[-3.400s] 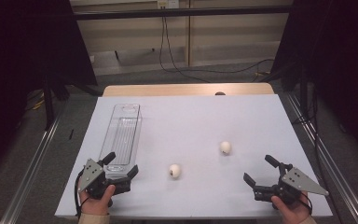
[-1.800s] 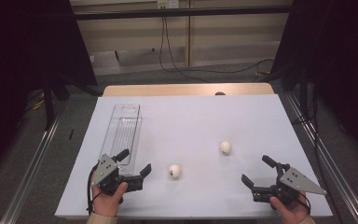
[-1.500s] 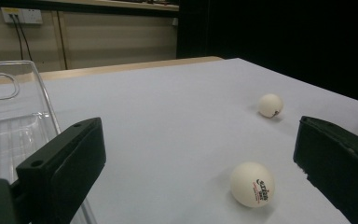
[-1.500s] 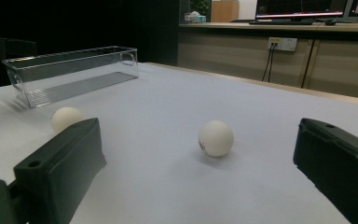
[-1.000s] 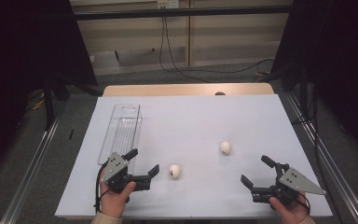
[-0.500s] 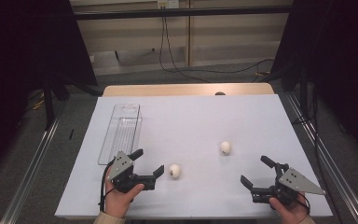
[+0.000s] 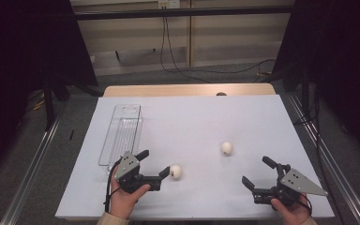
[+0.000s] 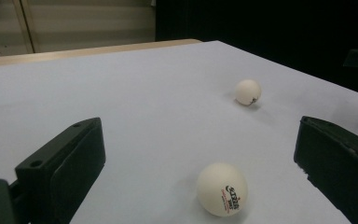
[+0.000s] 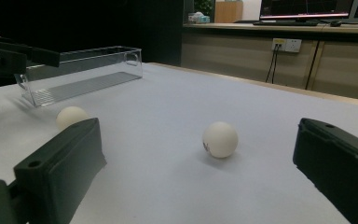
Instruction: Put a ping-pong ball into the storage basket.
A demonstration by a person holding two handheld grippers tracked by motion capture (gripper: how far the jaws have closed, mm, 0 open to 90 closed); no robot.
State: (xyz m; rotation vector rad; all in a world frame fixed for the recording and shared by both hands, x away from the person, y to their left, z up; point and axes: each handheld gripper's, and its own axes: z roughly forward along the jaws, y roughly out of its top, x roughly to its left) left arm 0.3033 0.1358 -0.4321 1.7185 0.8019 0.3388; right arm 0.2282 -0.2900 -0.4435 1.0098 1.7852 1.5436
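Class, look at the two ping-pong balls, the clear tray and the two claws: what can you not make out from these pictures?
- Near ball: small print on the logo, too tiny to read in the left gripper view.
- Far ball: dark mark at its left, too small, right gripper view.
- Clear tray: near end hidden by left claw, high view.
- Right claw: jaw tips cut off by the frame edge, right gripper view.

The left gripper (image 7: 156, 164) sits low over the near left part of the table, held from below by the person's left hand (image 7: 124, 199), its jaws spread wide and pointing to the right and slightly away. The right gripper (image 7: 258, 171) is held near the front right edge by the right hand (image 7: 290, 211), its jaws likewise spread wide and pointing left and away, with the grey three-cornered plate (image 7: 303, 183) on top. Both forearms enter from the bottom edge of the high view, well apart.
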